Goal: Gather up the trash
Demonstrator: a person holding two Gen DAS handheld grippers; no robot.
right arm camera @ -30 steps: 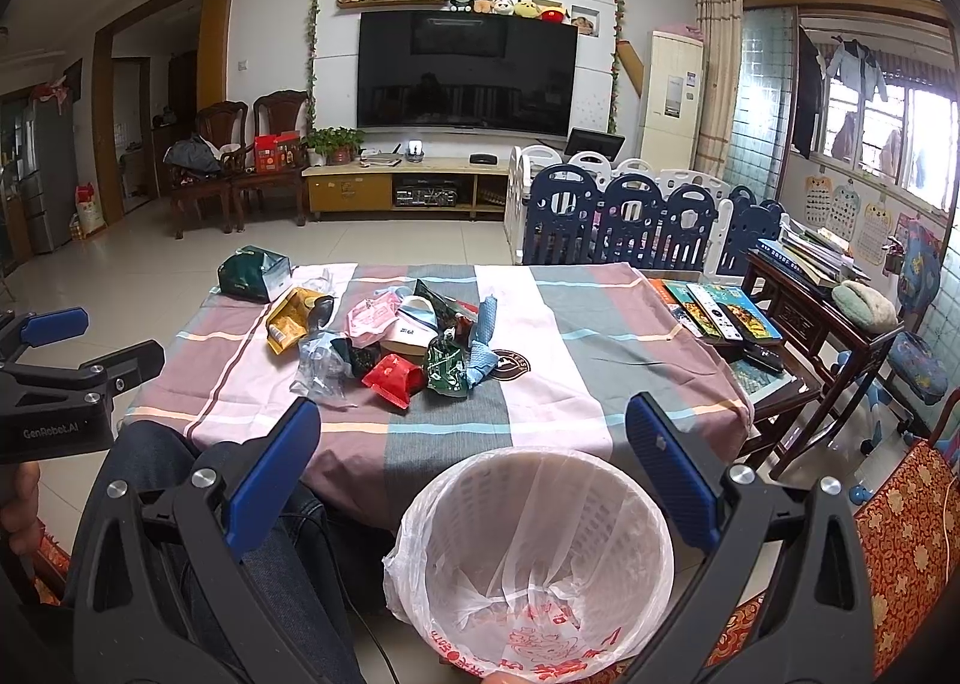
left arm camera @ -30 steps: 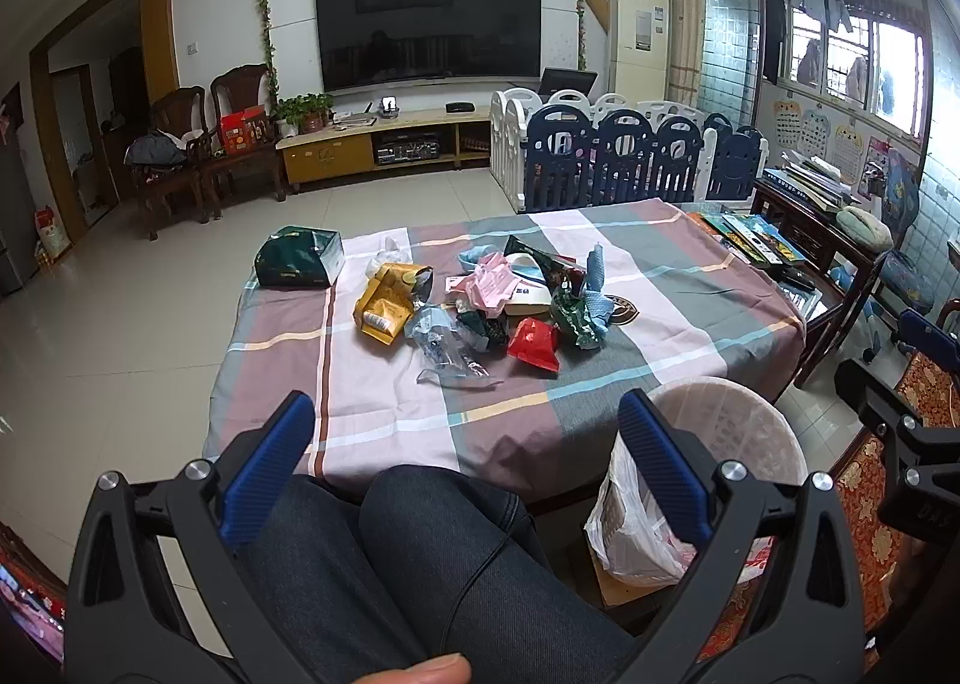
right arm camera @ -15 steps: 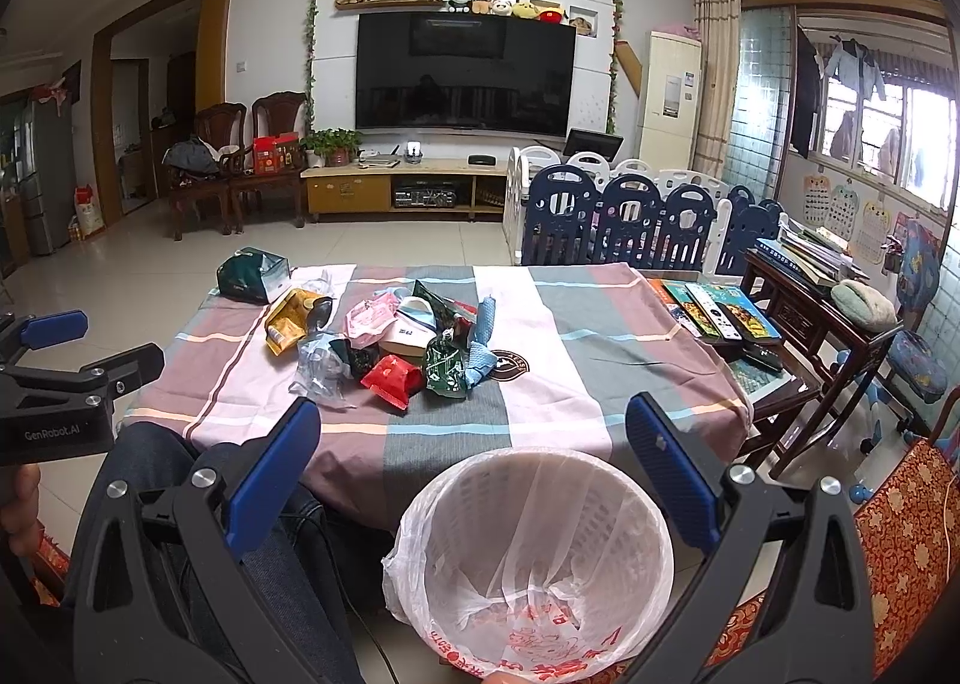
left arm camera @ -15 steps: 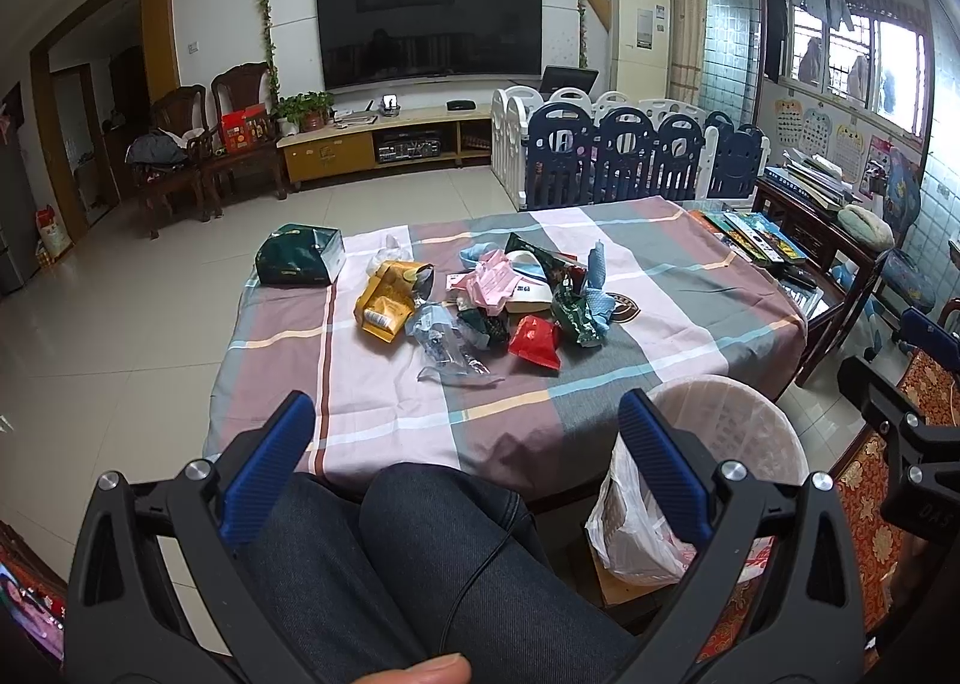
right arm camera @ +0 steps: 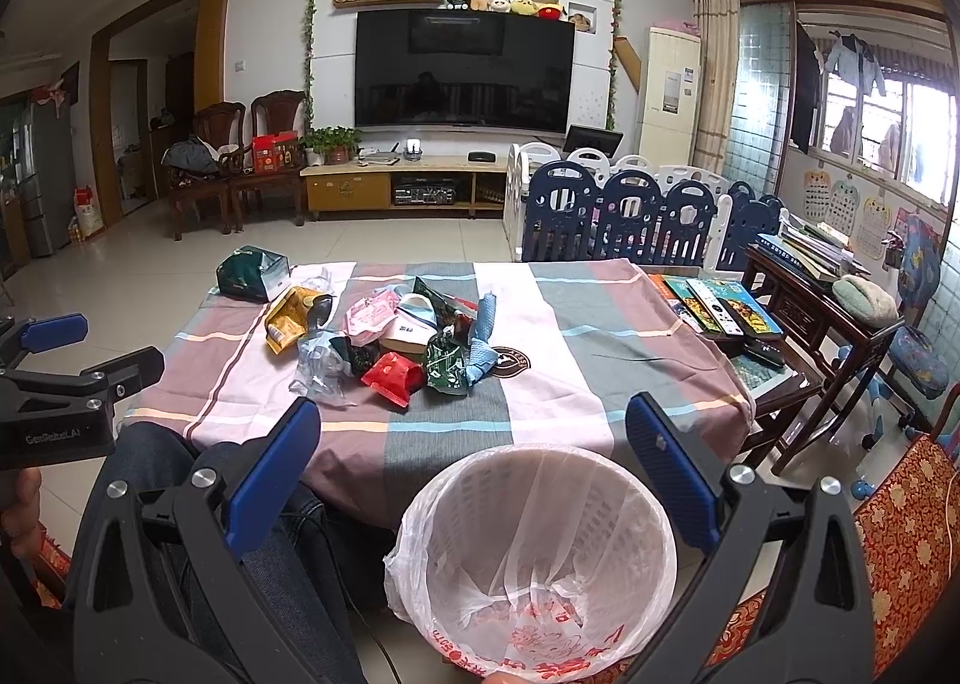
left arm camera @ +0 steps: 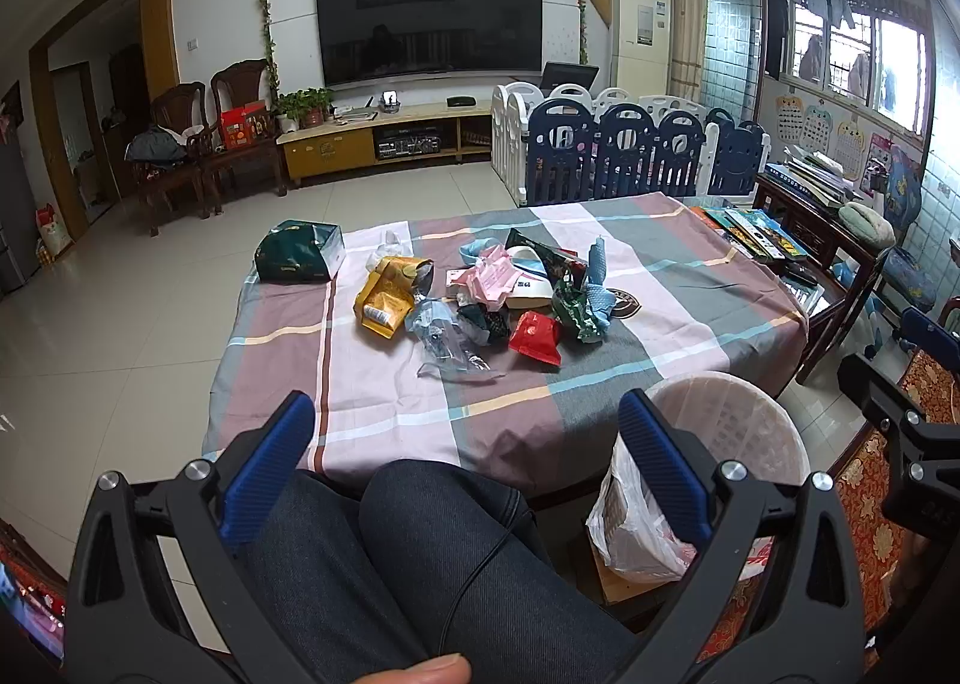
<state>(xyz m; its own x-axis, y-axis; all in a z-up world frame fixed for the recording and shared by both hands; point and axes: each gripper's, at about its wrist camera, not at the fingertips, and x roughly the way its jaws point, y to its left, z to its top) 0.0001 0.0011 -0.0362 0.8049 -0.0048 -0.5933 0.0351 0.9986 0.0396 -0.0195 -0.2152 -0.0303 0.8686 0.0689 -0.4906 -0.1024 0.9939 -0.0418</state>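
Trash lies on the table beyond both gaping hand-held grippers.

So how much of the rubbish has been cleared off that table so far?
None, it seems. The lined bin looks empty. Both the left gripper and right gripper are open, holding nothing, short of the table. The whole pile waits, including the red packet, yellow bag and green box.

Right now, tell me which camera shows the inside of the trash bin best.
The right wrist view: it looks down into the trash bin, showing the white liner and its base, with no wrappers visible inside. The left wrist view shows the trash bin only from the side, its rim and hanging bag, partly behind a finger.
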